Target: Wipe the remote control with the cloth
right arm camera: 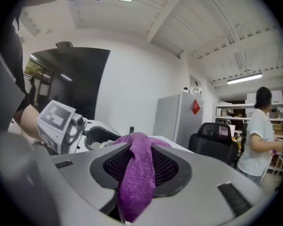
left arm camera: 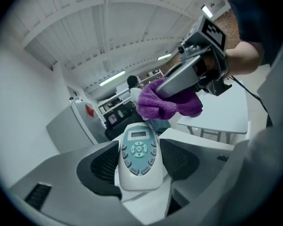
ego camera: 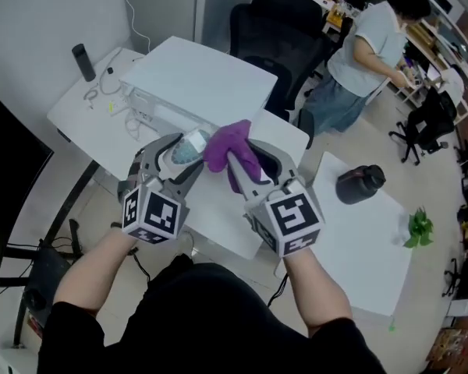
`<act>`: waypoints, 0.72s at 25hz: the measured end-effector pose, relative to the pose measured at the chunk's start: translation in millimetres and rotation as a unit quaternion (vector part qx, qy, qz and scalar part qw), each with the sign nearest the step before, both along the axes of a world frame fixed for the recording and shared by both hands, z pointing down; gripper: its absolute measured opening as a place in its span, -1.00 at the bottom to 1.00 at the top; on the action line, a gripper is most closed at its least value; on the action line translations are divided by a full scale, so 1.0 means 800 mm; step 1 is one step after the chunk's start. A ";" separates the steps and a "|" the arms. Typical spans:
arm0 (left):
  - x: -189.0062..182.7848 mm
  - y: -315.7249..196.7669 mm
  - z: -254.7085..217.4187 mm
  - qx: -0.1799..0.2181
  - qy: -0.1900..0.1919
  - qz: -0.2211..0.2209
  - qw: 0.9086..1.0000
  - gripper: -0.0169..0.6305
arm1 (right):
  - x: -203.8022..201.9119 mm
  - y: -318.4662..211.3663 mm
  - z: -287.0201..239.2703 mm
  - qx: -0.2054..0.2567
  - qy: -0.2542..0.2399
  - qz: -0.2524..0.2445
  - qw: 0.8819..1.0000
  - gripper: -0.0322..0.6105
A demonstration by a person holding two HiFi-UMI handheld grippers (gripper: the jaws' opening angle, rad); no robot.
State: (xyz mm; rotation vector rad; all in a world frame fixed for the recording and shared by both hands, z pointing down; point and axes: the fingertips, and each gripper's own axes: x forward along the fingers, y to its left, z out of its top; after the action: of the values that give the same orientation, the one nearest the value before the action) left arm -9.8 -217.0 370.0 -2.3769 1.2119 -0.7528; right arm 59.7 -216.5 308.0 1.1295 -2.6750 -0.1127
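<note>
A white remote control [ego camera: 185,148] with a pale blue button panel sits upright between the jaws of my left gripper [ego camera: 179,153], which is shut on it. In the left gripper view the remote [left arm camera: 138,157] faces the camera, pads pressing both its sides. My right gripper [ego camera: 246,160] is shut on a purple cloth [ego camera: 232,142], which bunches over its tips beside the remote's top end. The cloth [right arm camera: 139,173] hangs down between the pads in the right gripper view. Both grippers are held up above a white table [ego camera: 218,224].
A white box [ego camera: 195,84] stands on the table behind the grippers, with cables [ego camera: 101,92] and a black bottle [ego camera: 83,62] to its left. At the right a second white table [ego camera: 351,240] carries a black round object [ego camera: 359,184] and a green plant [ego camera: 420,227]. A black chair [ego camera: 277,29] and a person [ego camera: 366,49] are beyond.
</note>
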 end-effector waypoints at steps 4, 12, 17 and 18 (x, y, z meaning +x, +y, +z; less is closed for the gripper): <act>0.031 0.060 0.017 0.010 -0.043 0.000 0.999 -0.16 | -0.038 0.073 0.015 -0.016 0.025 -0.080 0.996 -0.48; 0.028 0.131 0.006 0.038 -0.074 -0.003 0.997 -0.16 | -0.070 0.126 0.046 -0.020 0.107 -0.096 0.989 -0.48; 0.012 0.148 -0.005 0.039 -0.048 0.013 0.998 -0.16 | -0.040 0.089 0.037 -0.013 0.102 -0.023 0.994 -0.48; 0.008 0.148 -0.006 0.034 -0.040 0.014 0.999 -0.16 | -0.035 0.086 0.030 -0.011 0.091 -0.013 0.996 -0.48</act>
State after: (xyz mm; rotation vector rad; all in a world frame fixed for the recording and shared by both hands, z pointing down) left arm -3.2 -98.4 365.3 -2.2821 1.1500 -0.7780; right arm 31.8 -147.8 332.1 1.0261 -2.5234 -0.1810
